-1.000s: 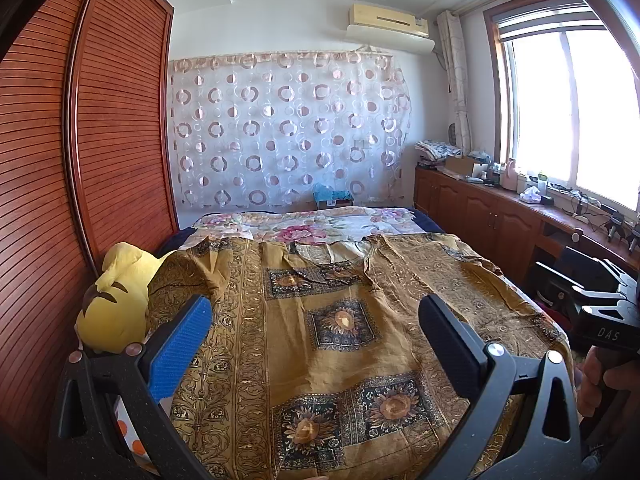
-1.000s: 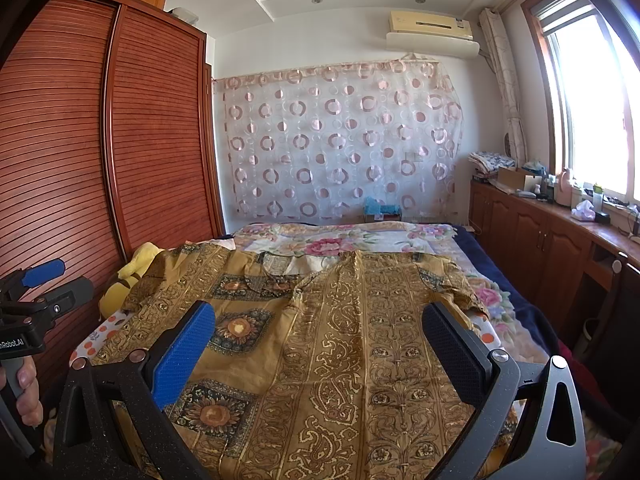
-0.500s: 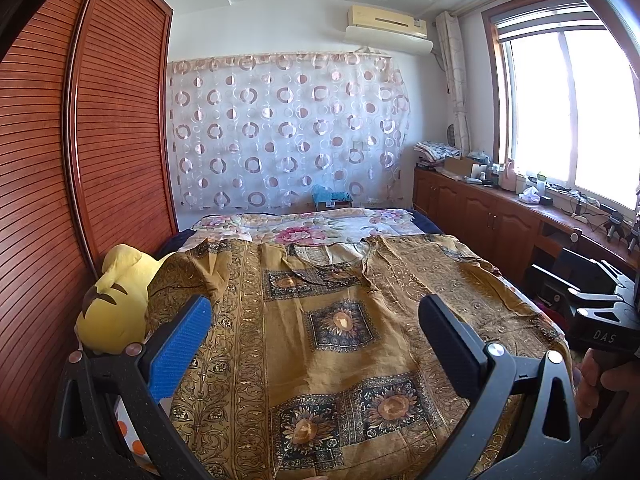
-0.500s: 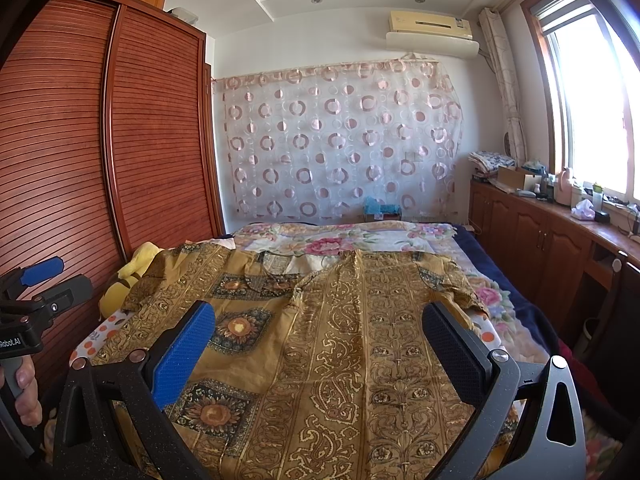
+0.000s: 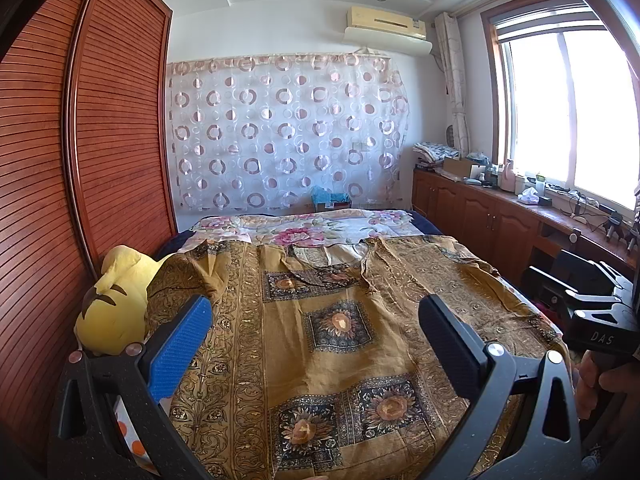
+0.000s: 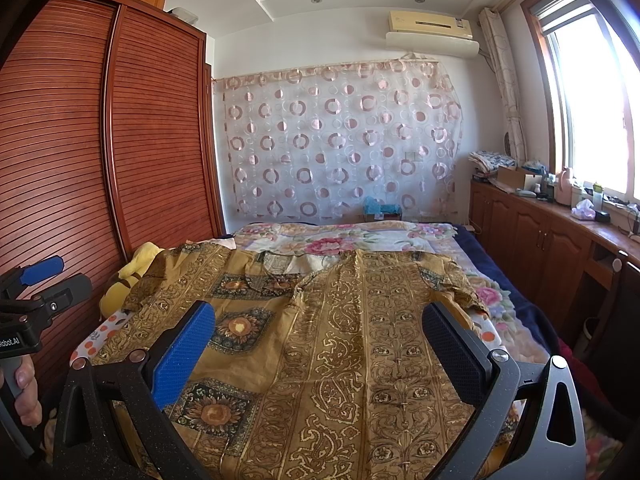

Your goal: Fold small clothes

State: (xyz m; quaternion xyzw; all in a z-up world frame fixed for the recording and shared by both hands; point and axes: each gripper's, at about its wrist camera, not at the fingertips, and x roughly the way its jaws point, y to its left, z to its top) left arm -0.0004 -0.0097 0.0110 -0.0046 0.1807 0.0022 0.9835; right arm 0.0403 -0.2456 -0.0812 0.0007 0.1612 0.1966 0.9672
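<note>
Garment (image 5: 320,344) flat on bed (image 6: 492,304), beneath both grippers' wide-apart, empty jaws.

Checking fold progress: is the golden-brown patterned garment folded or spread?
Spread: the golden-brown patterned garment lies flat across the bed, both sleeves out, neckline visible, no folds.

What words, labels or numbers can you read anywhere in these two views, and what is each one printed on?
"DAS": white letters on the black body of the right gripper, seen at the right edge of the left wrist view.
"obot.AI": cut off by the frame edge, on the black body of the left gripper, seen in the right wrist view.
The air conditioner bears a small mark, too small to read.
Nothing else carries readable text.
</note>
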